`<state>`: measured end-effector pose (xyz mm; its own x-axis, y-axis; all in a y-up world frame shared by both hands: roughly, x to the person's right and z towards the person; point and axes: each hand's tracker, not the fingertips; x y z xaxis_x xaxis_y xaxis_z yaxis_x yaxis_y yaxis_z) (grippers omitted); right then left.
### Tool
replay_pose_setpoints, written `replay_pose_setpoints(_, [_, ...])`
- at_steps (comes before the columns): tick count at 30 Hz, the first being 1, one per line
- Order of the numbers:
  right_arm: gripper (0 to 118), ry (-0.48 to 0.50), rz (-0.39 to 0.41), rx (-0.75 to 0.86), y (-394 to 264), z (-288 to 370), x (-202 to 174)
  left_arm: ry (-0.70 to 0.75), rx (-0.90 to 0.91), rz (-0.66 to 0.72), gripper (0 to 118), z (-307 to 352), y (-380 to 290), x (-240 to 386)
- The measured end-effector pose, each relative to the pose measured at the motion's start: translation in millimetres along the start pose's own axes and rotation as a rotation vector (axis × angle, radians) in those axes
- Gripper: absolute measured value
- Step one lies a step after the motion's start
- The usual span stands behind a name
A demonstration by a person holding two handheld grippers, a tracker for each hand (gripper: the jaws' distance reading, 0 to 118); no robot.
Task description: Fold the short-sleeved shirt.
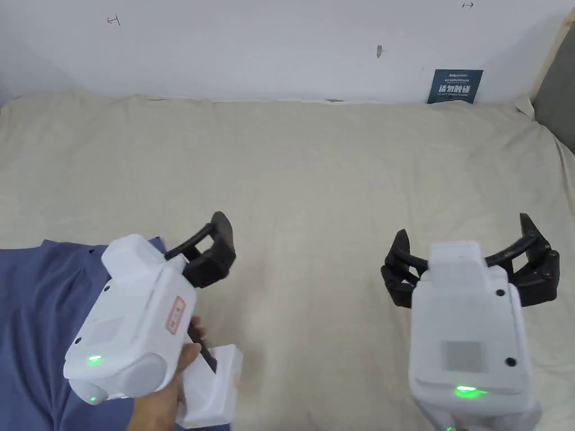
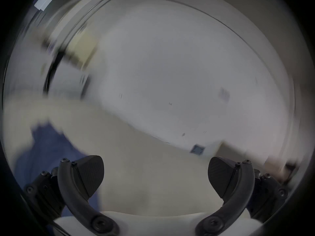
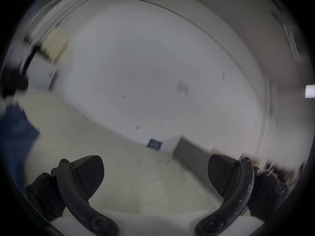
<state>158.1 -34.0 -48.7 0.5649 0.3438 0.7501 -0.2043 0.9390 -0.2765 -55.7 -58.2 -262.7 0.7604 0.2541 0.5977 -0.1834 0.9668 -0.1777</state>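
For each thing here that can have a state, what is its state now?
Left tool: jaws wide open, holding nothing.
Right tool: jaws wide open, holding nothing.
Blue shirt: lying on the beige sheet at the left, not held; how far it is folded cannot be told.

Indoor data-recording room, set up as a test station rather than a home. A wide flat surface draped in a beige cloth (image 1: 314,168) extends ahead of the hand-held gripper pair and meets a bare white wall (image 1: 269,45). The wall carries small red reference marks (image 1: 113,20) and, beyond the right hand-held gripper (image 1: 470,258), a dark printed placard (image 1: 455,86) propped at its base.
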Motion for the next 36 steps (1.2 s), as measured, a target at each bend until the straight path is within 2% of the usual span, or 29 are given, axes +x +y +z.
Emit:
replay_pose_setpoints(2, [118, 0.046, -0.140, -0.050, -5, -3, 8, 0.037, 0.040, -0.263, 118, 0, -9, 10])
replay_pose_setpoints(4, [118, 0.080, -0.188, -0.085, -10, -6, 11, 0.033, 0.048, -0.405, 118, 2, -17, 18])
replay_pose_setpoints(6, [118, 0.110, -0.222, -0.104, -14, -8, 14, 0.028, 0.052, -0.476, 118, 3, -23, 17])
replay_pose_setpoints(14, [118, 0.109, -0.209, -0.091, -12, -4, 13, 0.024, 0.027, -0.391, 118, -1, -24, 14])
replay_pose_setpoints(36, [118, 0.136, -0.193, -0.088, -7, -3, 10, 0.034, 0.033, -0.376, 118, 2, -20, 12])
